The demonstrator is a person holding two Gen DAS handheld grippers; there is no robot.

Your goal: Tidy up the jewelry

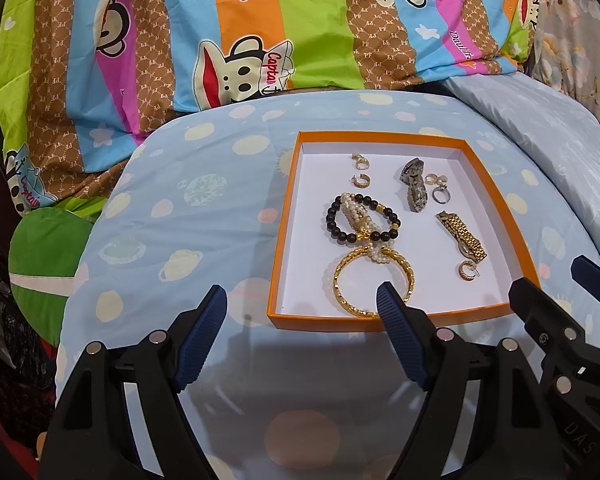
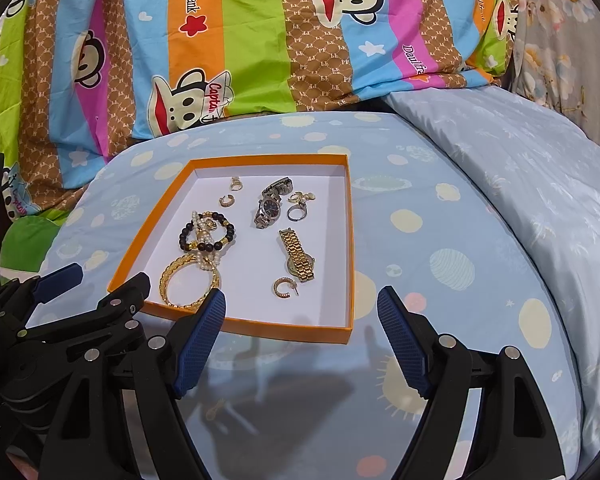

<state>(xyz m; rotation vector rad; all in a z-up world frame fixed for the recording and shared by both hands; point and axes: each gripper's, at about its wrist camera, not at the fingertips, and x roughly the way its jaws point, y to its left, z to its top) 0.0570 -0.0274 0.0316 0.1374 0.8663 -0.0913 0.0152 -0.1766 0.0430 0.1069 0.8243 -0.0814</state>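
Note:
An orange box (image 1: 525, 256) (image 2: 350, 248) with a white floor lies on a pale blue cloth. Inside lie a gold bangle (image 1: 342, 296) (image 2: 168, 280), a black bead bracelet (image 1: 334, 222) (image 2: 186, 236) over a pearl strand (image 1: 354, 212), a silver watch (image 1: 414, 186) (image 2: 270, 204), a gold watch (image 1: 462, 236) (image 2: 298, 254), a silver ring (image 1: 441, 195) (image 2: 297, 212) and several small gold hoop earrings (image 1: 467, 271) (image 2: 284, 287). My left gripper (image 1: 302, 298) hangs open just short of the box's near left corner. At the near right corner my right gripper (image 2: 302, 300) is open too. Neither holds anything.
A striped cartoon-monkey quilt (image 1: 240, 40) (image 2: 240, 40) is heaped behind the box. A pale blue floral pillow (image 2: 520, 152) rises to the right. Dark clutter (image 1: 4, 280) sits beyond the cloth's left edge. Bare blue cloth (image 2: 440, 240) spreads on either side of the box.

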